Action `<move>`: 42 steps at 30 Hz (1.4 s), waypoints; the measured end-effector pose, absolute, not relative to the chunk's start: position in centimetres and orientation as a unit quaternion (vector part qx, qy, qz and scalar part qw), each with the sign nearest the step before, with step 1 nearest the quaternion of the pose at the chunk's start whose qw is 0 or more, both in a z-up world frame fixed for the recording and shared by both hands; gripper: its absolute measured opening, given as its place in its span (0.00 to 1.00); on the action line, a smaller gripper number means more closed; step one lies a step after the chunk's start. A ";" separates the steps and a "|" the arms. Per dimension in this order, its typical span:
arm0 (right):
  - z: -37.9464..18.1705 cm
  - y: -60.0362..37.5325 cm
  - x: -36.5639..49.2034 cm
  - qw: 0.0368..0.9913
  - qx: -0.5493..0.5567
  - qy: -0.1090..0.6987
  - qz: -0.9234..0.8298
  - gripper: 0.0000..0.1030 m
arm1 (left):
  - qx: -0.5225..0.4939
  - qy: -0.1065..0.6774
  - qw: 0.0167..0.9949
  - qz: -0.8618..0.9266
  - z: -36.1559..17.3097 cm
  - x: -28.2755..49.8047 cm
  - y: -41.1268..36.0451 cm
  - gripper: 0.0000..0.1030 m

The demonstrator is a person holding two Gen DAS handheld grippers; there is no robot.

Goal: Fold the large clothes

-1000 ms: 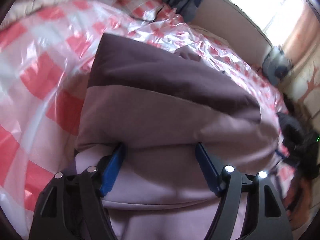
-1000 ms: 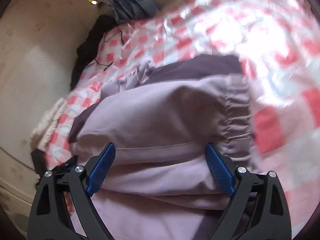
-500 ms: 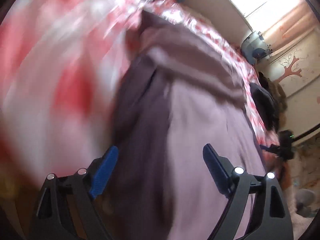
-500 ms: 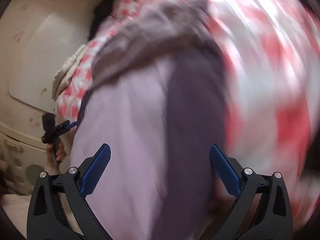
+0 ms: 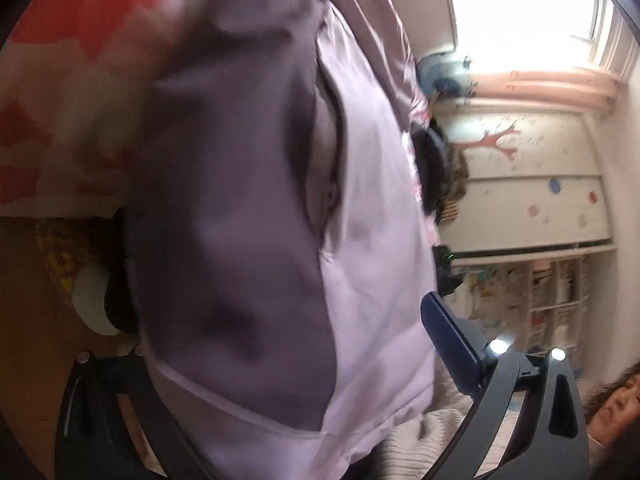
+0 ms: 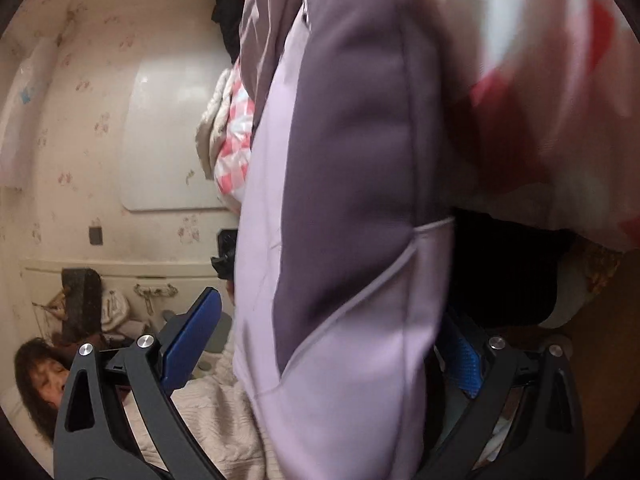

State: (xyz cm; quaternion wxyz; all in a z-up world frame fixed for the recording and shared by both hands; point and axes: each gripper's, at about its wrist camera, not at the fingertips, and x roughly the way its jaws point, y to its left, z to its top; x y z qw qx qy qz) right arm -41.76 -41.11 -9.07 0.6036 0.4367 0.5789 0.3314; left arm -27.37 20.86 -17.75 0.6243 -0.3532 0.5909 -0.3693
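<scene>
Against the checked bedcover (image 6: 560, 92), a lilac-and-purple garment (image 5: 260, 200) hangs between both spread grippers; left gripper (image 5: 288, 364) and right gripper (image 6: 328, 336) look open, though whether either pinches cloth I cannot tell. Judged mid-fold: next, lay it flat on that bedcover.

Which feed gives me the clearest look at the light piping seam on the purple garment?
The right wrist view: the piping seam runs sharp and unbroken across the garment, between dark and pale panels. The left wrist view shows a shorter, blurrier stretch low in the frame.
</scene>
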 end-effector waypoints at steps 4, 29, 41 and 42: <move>-8.6 -39.5 -41.8 0.621 0.437 0.553 0.342 0.92 | -0.327 0.593 0.663 -0.318 -16.9 -27.8 20.1 0.76; -2.8 -36.7 -47.0 0.678 0.444 0.447 0.378 0.22 | -0.396 0.481 0.702 -0.345 -9.6 -34.4 23.8 0.16; 3.0 -37.7 -45.9 0.676 0.497 0.273 0.471 0.23 | -0.425 0.381 0.730 -0.375 -1.3 -33.5 24.9 0.16; 3.3 -38.0 -45.0 0.675 0.502 0.261 0.475 0.22 | -0.429 0.375 0.731 -0.376 -0.9 -32.9 24.8 0.16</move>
